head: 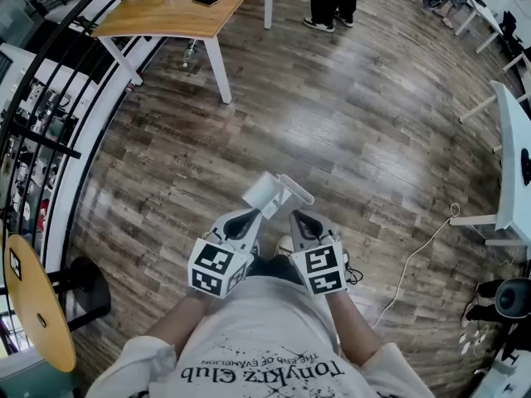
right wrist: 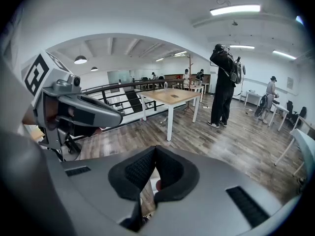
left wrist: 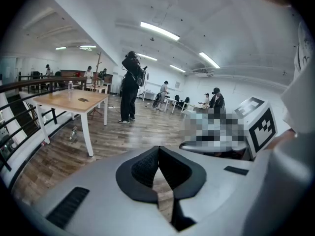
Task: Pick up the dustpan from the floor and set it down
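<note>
Left claw [head: 249, 215] and right claw [head: 300, 216], both closed empty, hang above the dustpan [head: 270, 191] on the floor [head: 357, 139].

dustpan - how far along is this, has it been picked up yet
Done: cannot tell; the white dustpan lies on the floor ahead of the person, either not yet lifted or already set back. In hand: nothing, the left gripper and right gripper are both shut and empty, well above it. Left: if it was never lifted, the whole pickup and set-down.
</note>
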`<act>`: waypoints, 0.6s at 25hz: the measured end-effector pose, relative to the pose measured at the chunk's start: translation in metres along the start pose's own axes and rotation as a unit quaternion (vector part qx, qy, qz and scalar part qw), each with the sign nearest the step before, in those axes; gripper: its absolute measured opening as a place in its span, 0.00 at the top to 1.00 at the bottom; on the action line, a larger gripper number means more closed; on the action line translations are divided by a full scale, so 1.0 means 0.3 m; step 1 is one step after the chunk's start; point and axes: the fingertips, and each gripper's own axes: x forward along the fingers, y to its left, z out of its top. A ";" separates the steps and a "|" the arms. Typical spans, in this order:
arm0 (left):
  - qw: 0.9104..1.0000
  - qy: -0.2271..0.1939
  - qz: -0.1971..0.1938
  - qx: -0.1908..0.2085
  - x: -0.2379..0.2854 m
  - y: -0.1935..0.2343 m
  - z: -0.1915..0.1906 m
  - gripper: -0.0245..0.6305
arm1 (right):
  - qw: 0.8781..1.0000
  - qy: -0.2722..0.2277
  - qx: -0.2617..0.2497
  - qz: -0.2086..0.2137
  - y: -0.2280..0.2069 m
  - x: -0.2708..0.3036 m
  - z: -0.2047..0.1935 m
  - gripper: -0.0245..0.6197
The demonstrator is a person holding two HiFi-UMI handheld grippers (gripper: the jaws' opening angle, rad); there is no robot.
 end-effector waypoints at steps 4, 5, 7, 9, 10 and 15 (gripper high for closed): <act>1.000 -0.002 0.004 0.002 0.009 0.008 0.011 0.93 | 1.000 0.000 0.009 0.000 -0.027 -0.015 -0.012 0.92; 1.000 -0.002 0.004 0.003 0.009 0.009 0.011 0.93 | 1.000 0.000 0.012 0.000 -0.030 -0.018 -0.016 0.92; 1.000 -0.003 0.004 0.003 0.009 0.013 0.012 0.93 | 1.000 0.002 0.015 -0.001 -0.038 -0.021 -0.019 0.92; 1.000 -0.004 0.003 0.003 0.012 0.019 0.018 0.93 | 1.000 0.002 0.019 -0.003 -0.047 -0.018 -0.013 0.92; 1.000 -0.005 0.003 0.003 0.014 0.020 0.021 0.93 | 1.000 0.002 0.021 -0.004 -0.052 -0.017 -0.009 0.92; 1.000 -0.006 0.002 0.004 0.016 0.023 0.031 0.93 | 1.000 0.003 0.022 -0.009 -0.071 -0.016 0.003 0.92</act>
